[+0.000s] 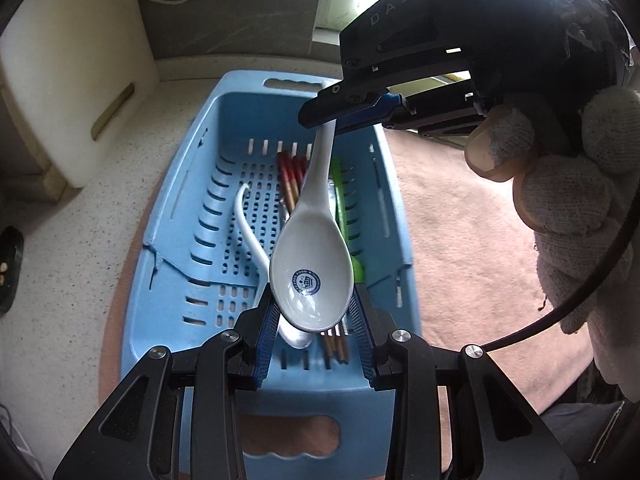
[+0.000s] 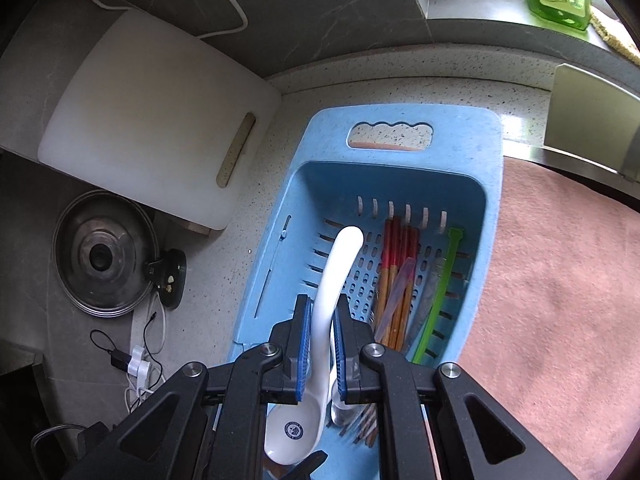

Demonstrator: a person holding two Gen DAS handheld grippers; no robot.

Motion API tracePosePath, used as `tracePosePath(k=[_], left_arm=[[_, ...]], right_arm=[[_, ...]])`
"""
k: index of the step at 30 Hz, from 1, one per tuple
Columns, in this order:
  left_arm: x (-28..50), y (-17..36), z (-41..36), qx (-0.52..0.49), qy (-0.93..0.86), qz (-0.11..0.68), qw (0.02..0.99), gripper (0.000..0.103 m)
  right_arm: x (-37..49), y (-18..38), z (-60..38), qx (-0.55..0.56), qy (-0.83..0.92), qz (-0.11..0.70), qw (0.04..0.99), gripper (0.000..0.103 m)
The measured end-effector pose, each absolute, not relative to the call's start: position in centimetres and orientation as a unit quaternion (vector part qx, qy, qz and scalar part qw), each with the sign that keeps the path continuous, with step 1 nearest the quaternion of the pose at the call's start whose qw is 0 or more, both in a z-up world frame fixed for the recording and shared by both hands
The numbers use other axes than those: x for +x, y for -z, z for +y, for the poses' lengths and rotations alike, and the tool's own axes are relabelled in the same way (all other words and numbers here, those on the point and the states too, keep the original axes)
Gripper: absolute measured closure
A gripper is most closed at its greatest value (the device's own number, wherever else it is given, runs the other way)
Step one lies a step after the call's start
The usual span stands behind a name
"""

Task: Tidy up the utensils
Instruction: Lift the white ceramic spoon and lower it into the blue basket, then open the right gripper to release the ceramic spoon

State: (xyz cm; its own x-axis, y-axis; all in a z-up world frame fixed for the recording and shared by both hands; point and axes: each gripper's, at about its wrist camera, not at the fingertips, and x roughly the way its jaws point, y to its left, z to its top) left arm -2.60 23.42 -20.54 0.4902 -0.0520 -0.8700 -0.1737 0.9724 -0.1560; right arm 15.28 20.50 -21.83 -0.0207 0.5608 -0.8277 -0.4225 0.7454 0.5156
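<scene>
A white ceramic spoon with a blue mark in its bowl hangs over the blue slotted basket, held at both ends. My left gripper is shut on the spoon's bowl. My right gripper is shut on its handle, and in the right wrist view the right gripper pinches the white spoon mid-handle. In the basket lie red-tipped chopsticks, a green utensil, a second white spoon and a metal spoon.
A white cutting board leans at the back left on the speckled counter. A pot lid and cables lie to the left. A pink mat spreads to the right. A gloved hand holds the right gripper.
</scene>
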Motion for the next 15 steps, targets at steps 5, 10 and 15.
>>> tracePosePath(k=[5, 10, 15], left_arm=[[-2.0, 21.5, 24.1, -0.108, -0.039, 0.514, 0.850, 0.069], [-1.9, 21.9, 24.5, -0.108, -0.044, 0.520, 0.846, 0.069], [-1.8, 22.3, 24.7, -0.104, -0.049, 0.526, 0.843, 0.069]], right_arm=[[15.9, 23.0, 21.5, 0.050, -0.351, 0.628, 0.692, 0.093], [16.2, 24.1, 22.1, 0.050, -0.351, 0.637, 0.684, 0.093], [16.4, 24.9, 22.5, 0.048, -0.353, 0.643, 0.678, 0.092]])
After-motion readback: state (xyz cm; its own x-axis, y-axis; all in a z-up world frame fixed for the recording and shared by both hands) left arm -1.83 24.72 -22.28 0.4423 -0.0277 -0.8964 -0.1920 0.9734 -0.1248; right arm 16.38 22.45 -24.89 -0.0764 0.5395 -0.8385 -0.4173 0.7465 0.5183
